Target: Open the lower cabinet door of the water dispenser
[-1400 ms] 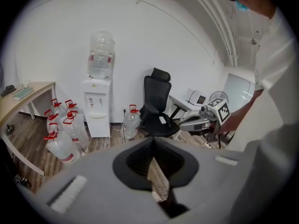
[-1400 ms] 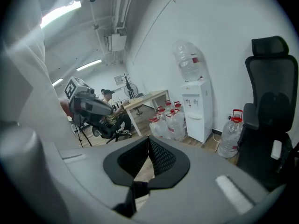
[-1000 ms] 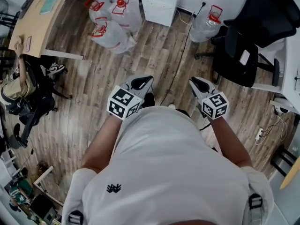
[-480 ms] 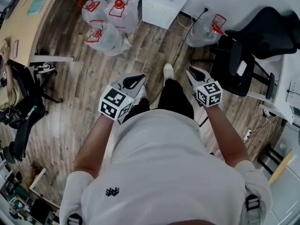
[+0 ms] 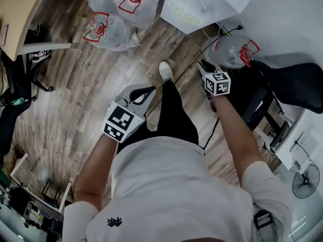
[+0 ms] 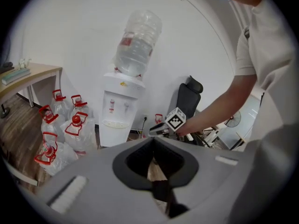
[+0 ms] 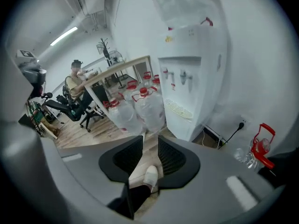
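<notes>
The white water dispenser (image 5: 202, 4) stands against the wall ahead, a clear bottle (image 6: 138, 43) upside down on top. Its lower cabinet door (image 6: 112, 135) looks closed, also in the right gripper view (image 7: 183, 121). My right gripper (image 5: 204, 64) reaches out toward the dispenser's right side, well short of it. Its jaws are opening, and only the floor and my shoe show between them (image 7: 150, 146). My left gripper (image 5: 143, 91) hangs further back over the wood floor, its pads (image 6: 140, 160) meeting at the tips, holding nothing.
Several clear water bottles with red handles (image 5: 116, 14) lie left of the dispenser, and one more (image 5: 233, 52) stands right of it by a wall socket cable (image 5: 194, 72). A black office chair (image 5: 290, 87) is at the right. A wooden desk (image 5: 22, 16) and a seated person (image 7: 74, 85) are to the left.
I have stepped toward the dispenser, which now fills more of the head view's top. Both grippers went forward and down, the right one farther, now ahead of the left.
</notes>
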Tool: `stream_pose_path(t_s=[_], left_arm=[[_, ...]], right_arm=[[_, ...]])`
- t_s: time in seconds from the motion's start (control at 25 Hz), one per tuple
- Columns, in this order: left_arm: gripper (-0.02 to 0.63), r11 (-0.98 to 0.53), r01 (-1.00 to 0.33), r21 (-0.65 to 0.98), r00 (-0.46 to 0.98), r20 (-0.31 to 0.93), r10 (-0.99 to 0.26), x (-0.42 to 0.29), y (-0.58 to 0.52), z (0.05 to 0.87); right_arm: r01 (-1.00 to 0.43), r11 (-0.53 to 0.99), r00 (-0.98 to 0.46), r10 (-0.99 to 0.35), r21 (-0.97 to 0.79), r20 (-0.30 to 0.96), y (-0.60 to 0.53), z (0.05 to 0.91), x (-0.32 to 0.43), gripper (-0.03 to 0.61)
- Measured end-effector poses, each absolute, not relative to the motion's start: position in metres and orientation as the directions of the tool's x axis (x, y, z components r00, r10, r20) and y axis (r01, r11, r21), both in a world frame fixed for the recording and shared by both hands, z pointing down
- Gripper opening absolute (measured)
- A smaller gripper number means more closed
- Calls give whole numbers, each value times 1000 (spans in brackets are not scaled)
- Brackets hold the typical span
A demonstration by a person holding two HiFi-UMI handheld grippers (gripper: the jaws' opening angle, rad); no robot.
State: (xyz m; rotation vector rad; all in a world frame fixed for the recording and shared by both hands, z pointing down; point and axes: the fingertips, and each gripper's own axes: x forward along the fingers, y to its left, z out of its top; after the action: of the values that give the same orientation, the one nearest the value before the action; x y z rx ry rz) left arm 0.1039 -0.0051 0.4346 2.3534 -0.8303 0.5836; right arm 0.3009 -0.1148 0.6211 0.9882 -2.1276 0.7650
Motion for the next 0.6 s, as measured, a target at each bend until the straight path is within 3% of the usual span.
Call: stream_pose_path(t_s=[0.6], left_arm=[[55, -597, -671, 438, 726, 549, -413, 145, -91, 550]], right_arm=[[-884, 453, -314, -391, -116, 865, -297, 853, 358, 115]])
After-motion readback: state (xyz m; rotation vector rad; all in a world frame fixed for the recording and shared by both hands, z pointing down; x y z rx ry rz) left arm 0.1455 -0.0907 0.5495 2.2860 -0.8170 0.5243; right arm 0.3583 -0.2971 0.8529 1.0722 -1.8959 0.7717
